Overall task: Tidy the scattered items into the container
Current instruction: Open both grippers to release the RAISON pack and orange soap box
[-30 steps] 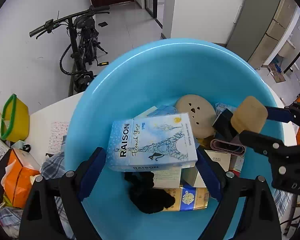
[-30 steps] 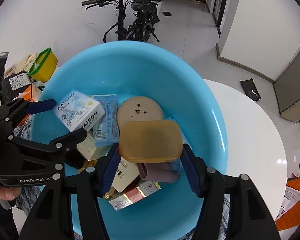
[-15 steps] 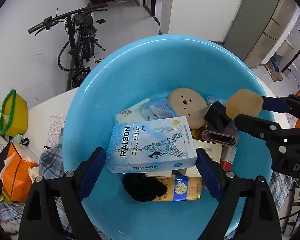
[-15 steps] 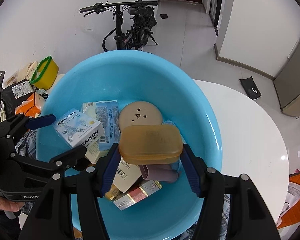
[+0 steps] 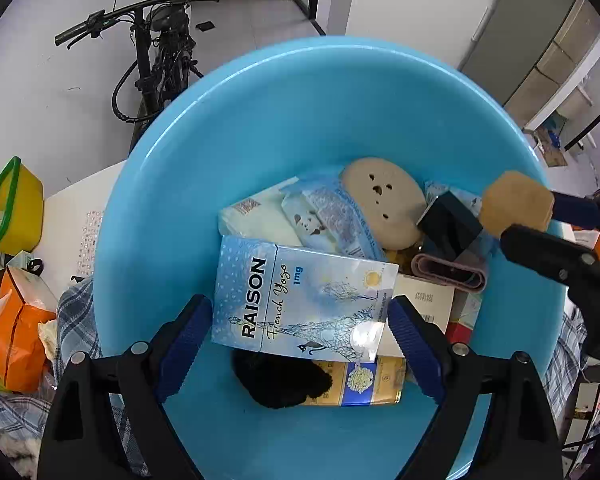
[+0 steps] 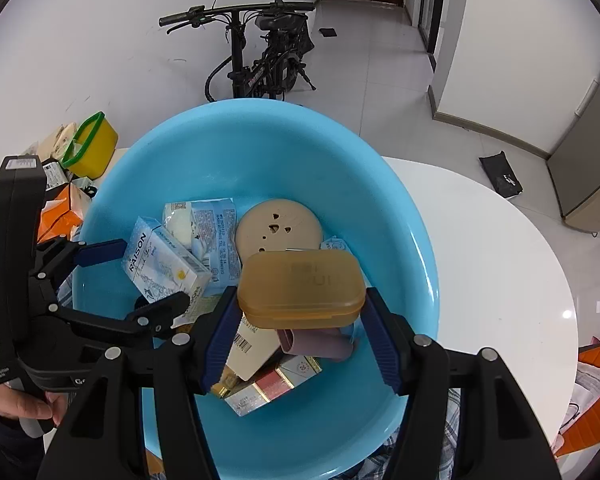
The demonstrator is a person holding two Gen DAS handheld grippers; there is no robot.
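Note:
A big light-blue basin [image 5: 220,152] [image 6: 380,208] holds several boxes, packets, a round tan disc [image 5: 384,200] [image 6: 280,228] and a black cloth [image 5: 280,380]. My left gripper [image 5: 300,332] [image 6: 144,276] is shut on a pale blue RAISON box [image 5: 300,300] [image 6: 160,260], held above the basin's contents. My right gripper [image 6: 300,332] is shut on an amber plastic case [image 6: 300,288] [image 5: 516,204], held above the basin's right side.
The basin sits on a white round table [image 6: 500,260] over a checked cloth [image 5: 76,312]. A yellow container with a green handle [image 6: 88,148] and orange packets [image 5: 16,332] lie left. A bicycle [image 6: 260,60] stands by the wall behind.
Both grippers have lifted and drawn back from the basin with their items still held. The basin looks smaller and more of its contents shows.

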